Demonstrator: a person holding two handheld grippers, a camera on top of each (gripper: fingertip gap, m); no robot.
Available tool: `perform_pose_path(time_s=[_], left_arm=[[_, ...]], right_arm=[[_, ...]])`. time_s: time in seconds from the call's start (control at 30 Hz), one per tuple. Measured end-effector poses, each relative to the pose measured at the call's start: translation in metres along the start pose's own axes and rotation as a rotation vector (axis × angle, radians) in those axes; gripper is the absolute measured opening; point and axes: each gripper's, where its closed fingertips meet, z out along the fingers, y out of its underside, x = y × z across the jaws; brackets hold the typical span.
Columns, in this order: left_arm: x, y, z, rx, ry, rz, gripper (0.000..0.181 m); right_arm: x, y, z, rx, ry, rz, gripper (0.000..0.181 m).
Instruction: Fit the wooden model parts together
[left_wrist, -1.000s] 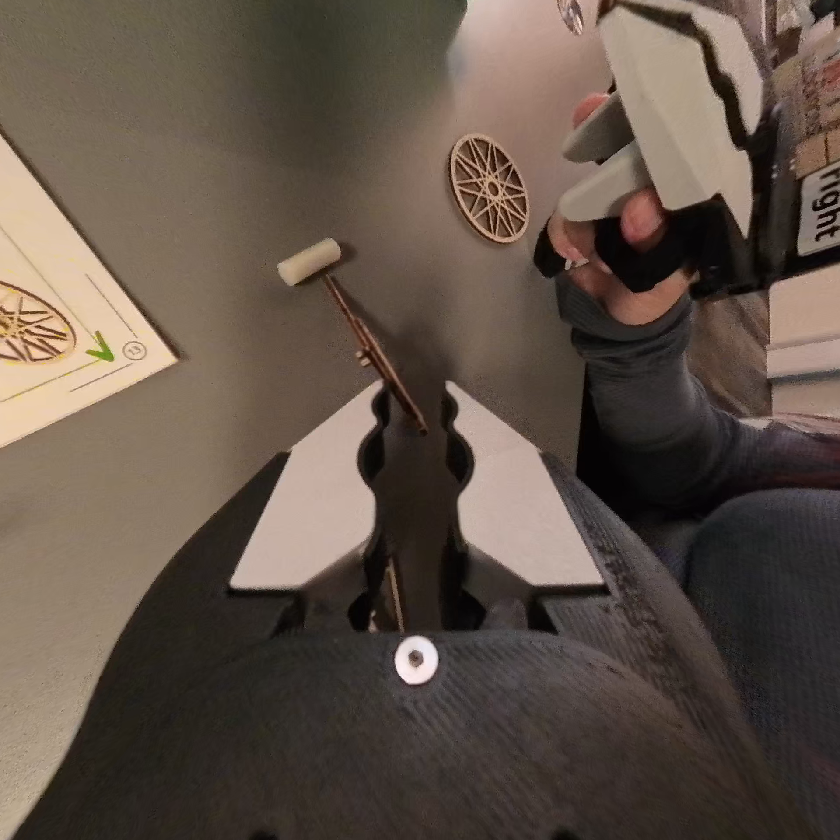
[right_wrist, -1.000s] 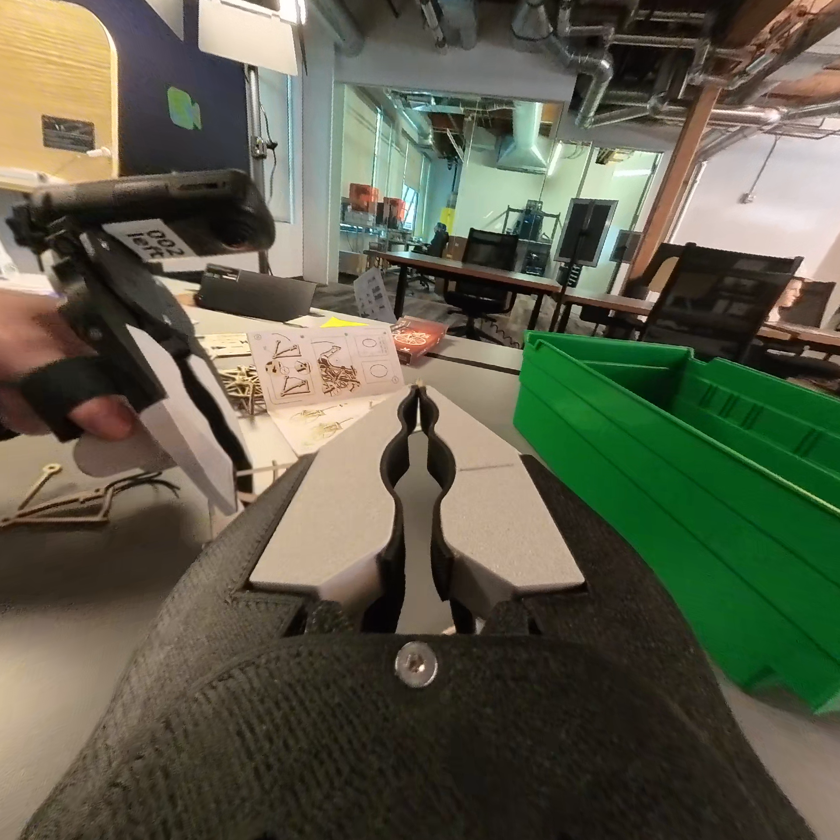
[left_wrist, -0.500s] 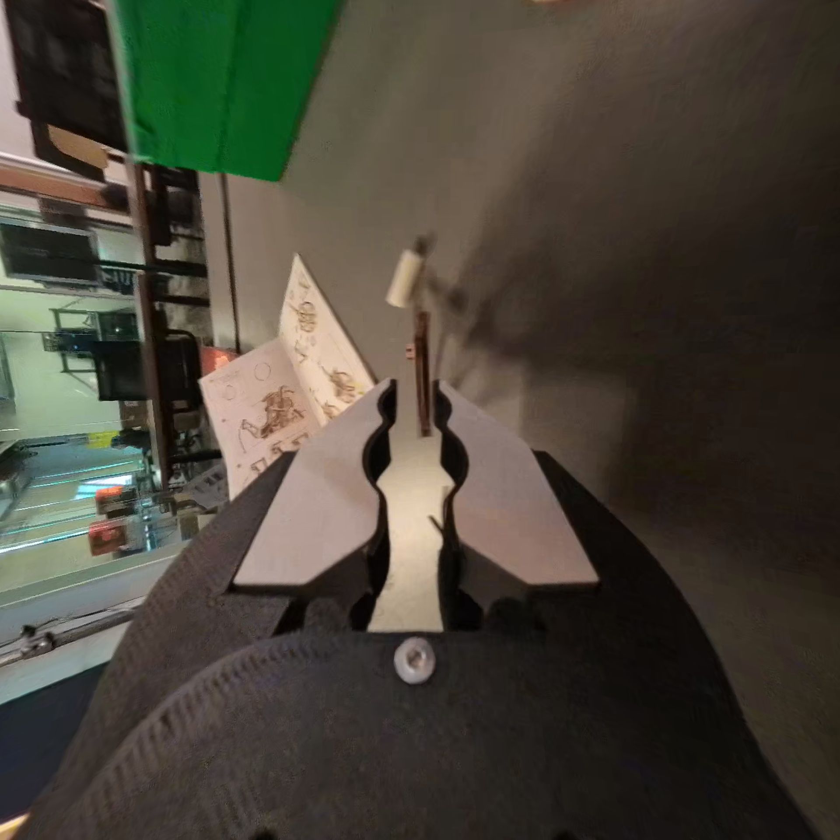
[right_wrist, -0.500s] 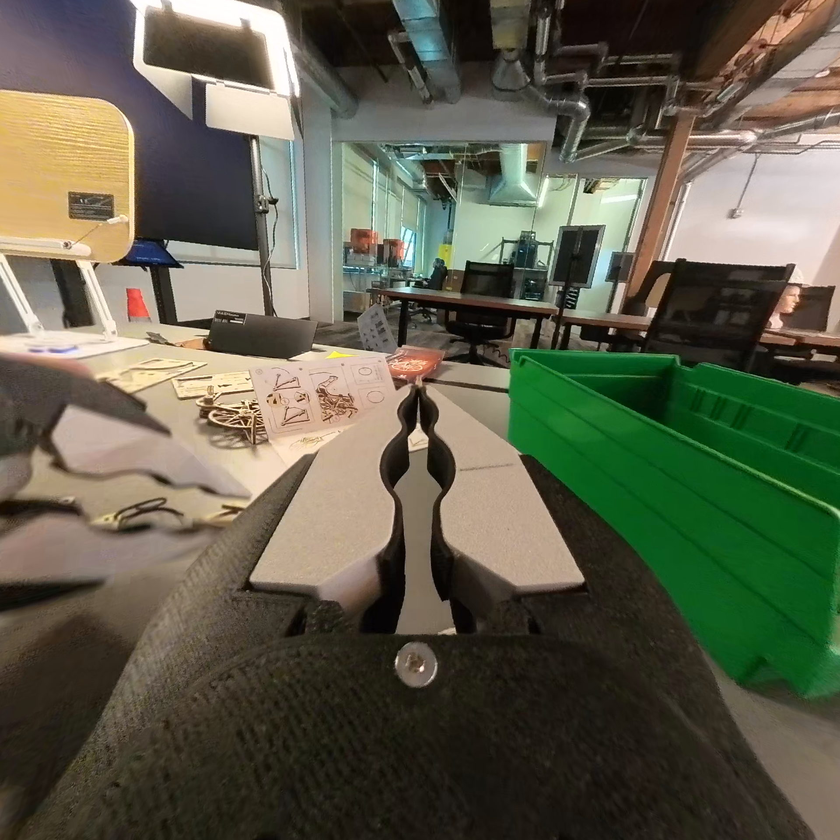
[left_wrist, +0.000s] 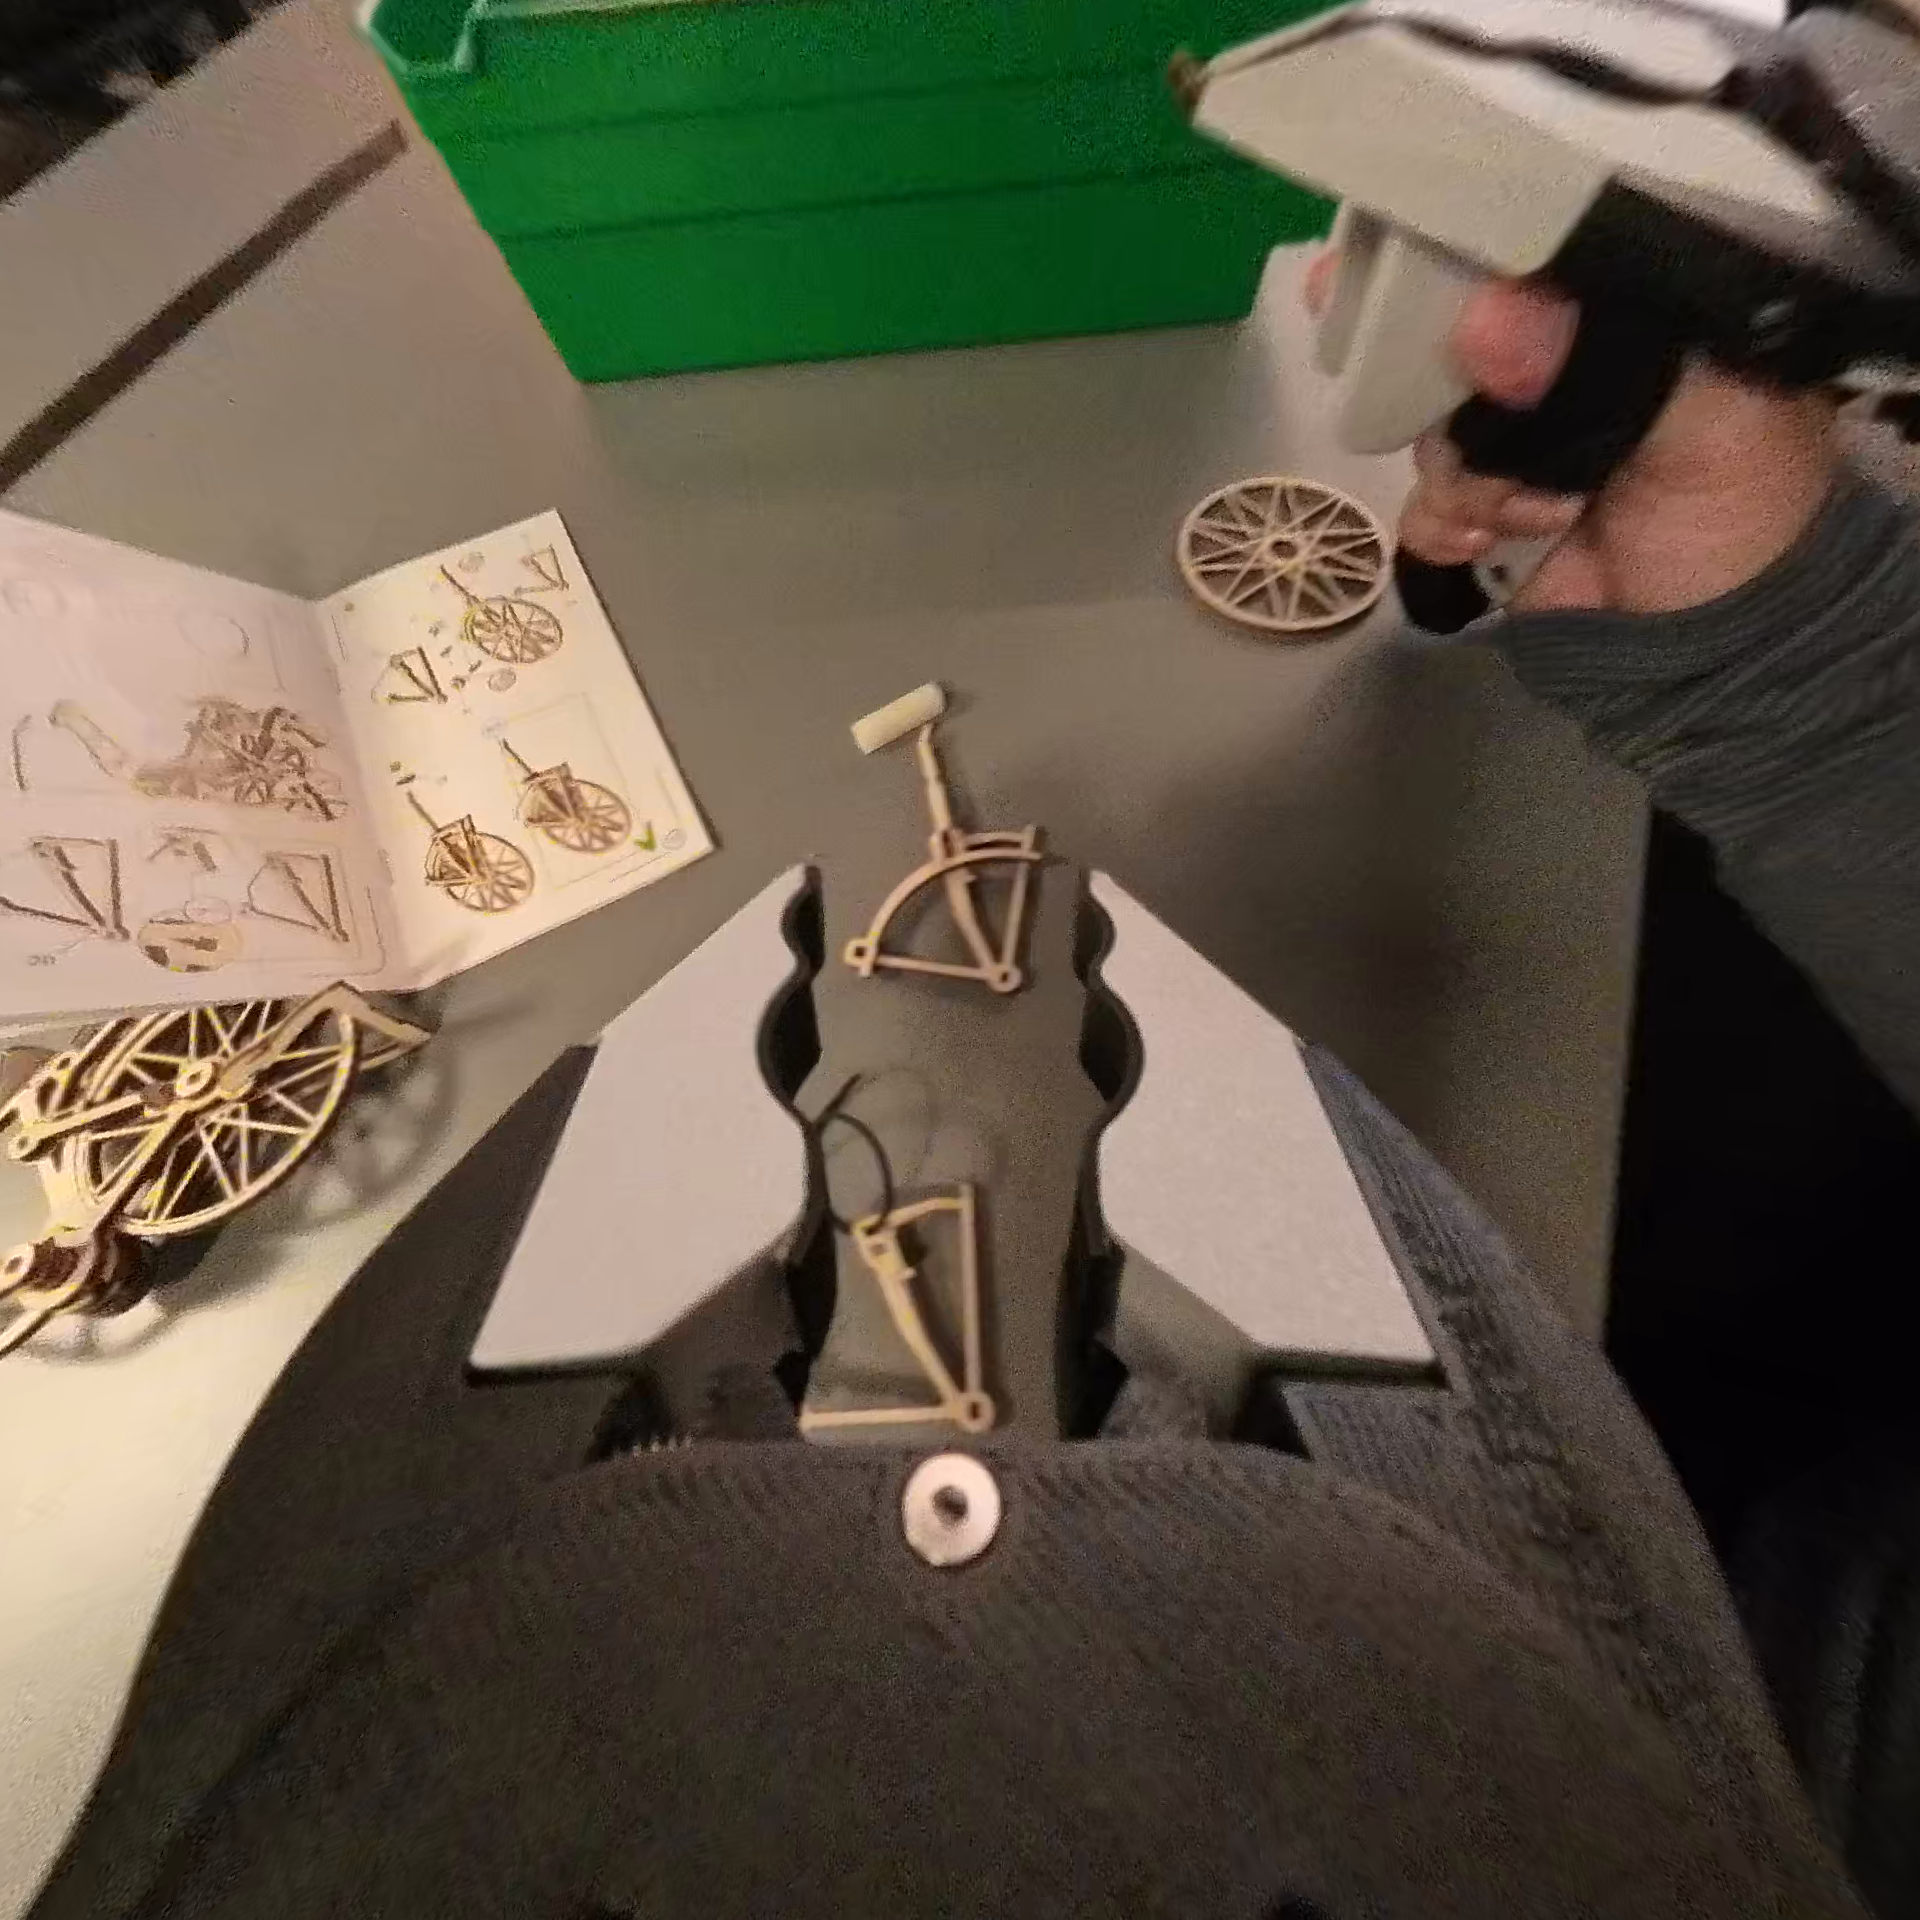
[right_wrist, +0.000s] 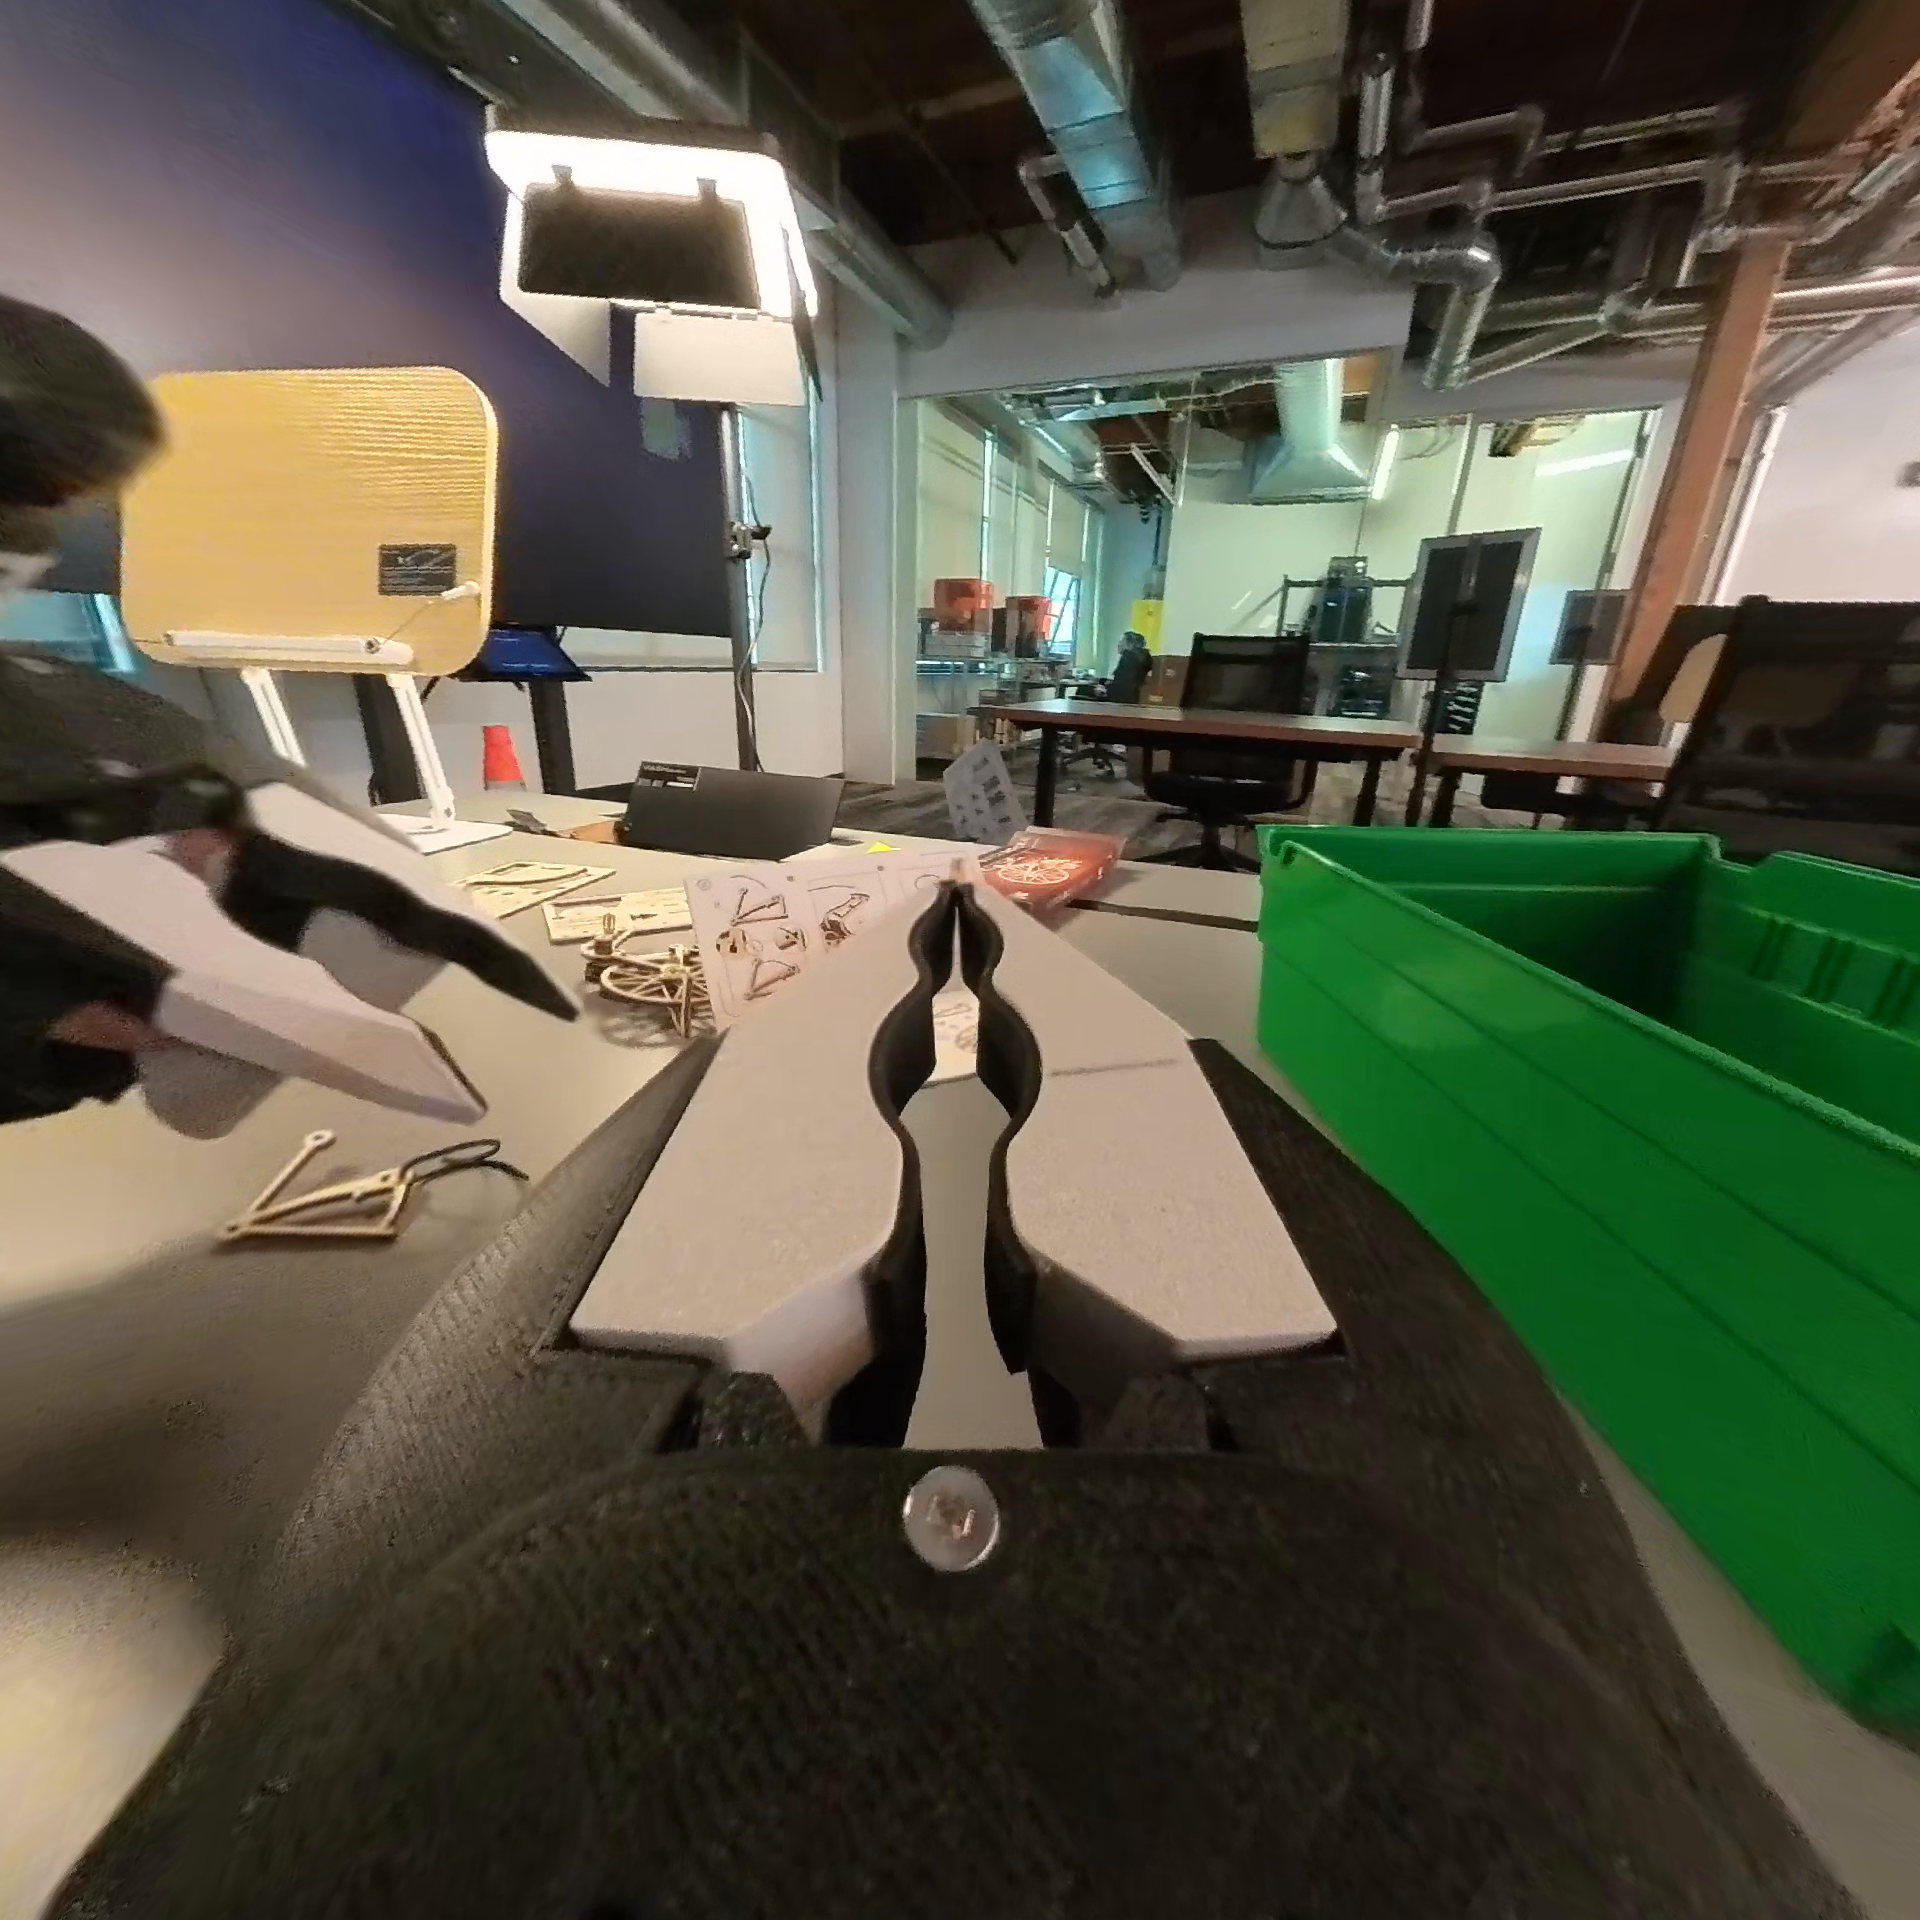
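Observation:
In the left wrist view my left gripper (left_wrist: 945, 894) is open and empty above the grey table (left_wrist: 831, 540). A flat wooden frame part with a white roller (left_wrist: 940, 883) lies on the table between its fingertips. A triangular wooden frame with a black cord (left_wrist: 914, 1309) lies nearer, between the jaws. A spoked wooden wheel (left_wrist: 1283, 556) lies to the right. My right gripper (right_wrist: 958, 883) is shut, with a tiny tan wooden piece at its tips. It also shows in the left wrist view (left_wrist: 1455, 135), raised at the upper right.
A partly built wheeled wooden model (left_wrist: 177, 1112) stands at the left, next to an open instruction booklet (left_wrist: 312, 748). A green bin (right_wrist: 1558, 1039) takes up the table's right side. My left gripper (right_wrist: 520, 1060) hovers over the corded frame (right_wrist: 322, 1195). The left gripper's tips are roughly 15 centimeters from the right gripper's. From either gripper's tips it is about 15 centimeters to the spoked wooden wheel (left_wrist: 1283, 556).
My left gripper was shut on the roller frame, swung round, and has opened. The frame now lies flat on the table. My right gripper has stayed shut and hardly moved.

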Motion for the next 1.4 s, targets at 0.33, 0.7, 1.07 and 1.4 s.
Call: perform_pose_path(time_s=[0.33, 0.7, 1.07, 1.4], left_arm=[[0.003, 0.032, 0.037, -0.2, 0.23, 0.012, 0.076], [0.024, 0.044, 0.03, -0.236, 0.296, -0.084, 0.081], [0.042, -0.057, -0.015, 0.314, 0.349, -0.066, 0.039], [0.05, -0.069, -0.022, 0.327, 0.37, 0.061, 0.013]], right_arm=[[0.0, 0.0, 0.006, 0.001, -0.038, 0.027, 0.0], [-0.011, 0.004, 0.006, -0.013, -0.111, 0.053, 0.0], [-0.067, -0.009, -0.002, 0.063, -0.432, 0.006, 0.0], [-0.094, -0.007, -0.007, 0.08, -0.506, -0.182, 0.0]])
